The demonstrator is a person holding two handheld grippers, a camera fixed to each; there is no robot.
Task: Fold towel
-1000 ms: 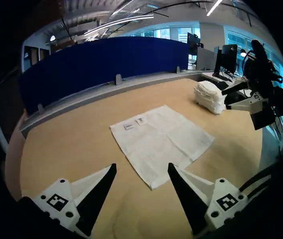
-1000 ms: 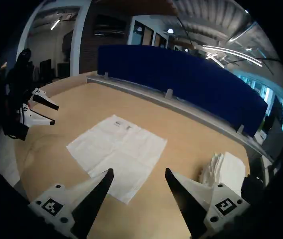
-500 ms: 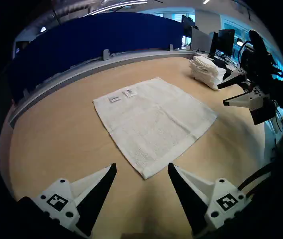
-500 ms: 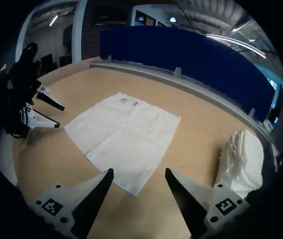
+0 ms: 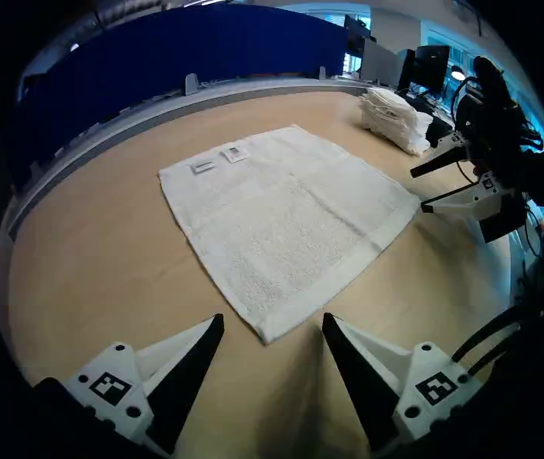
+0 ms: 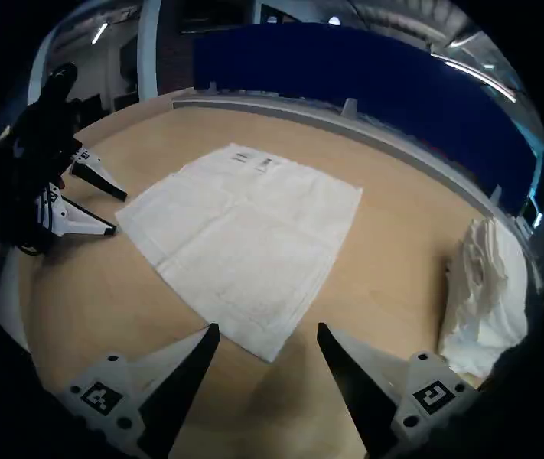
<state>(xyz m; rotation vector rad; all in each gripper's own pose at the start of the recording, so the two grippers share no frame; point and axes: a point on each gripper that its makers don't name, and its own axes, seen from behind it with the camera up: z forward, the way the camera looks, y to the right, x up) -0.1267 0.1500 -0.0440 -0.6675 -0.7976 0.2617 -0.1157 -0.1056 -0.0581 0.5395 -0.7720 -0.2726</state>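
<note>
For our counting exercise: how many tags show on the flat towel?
2: a left tag and a right tag, side by side near the towel's far edge. Any underneath stay hidden.

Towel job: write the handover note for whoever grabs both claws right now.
Left claw: open, empty, pointed at the nearest corner of the towel.
Right claw: open, empty, pointed at the next corner along the same edge.
Towel: spread flat in a single layer on the wooden table, with two small labels near the far edge. A stack of folded towels sits farther along the table, apart from it.
Done: towel laid out; no fold made.
Left: close each claw on its corner, carry that edge over to the labelled edge, then probably fold again.
</note>
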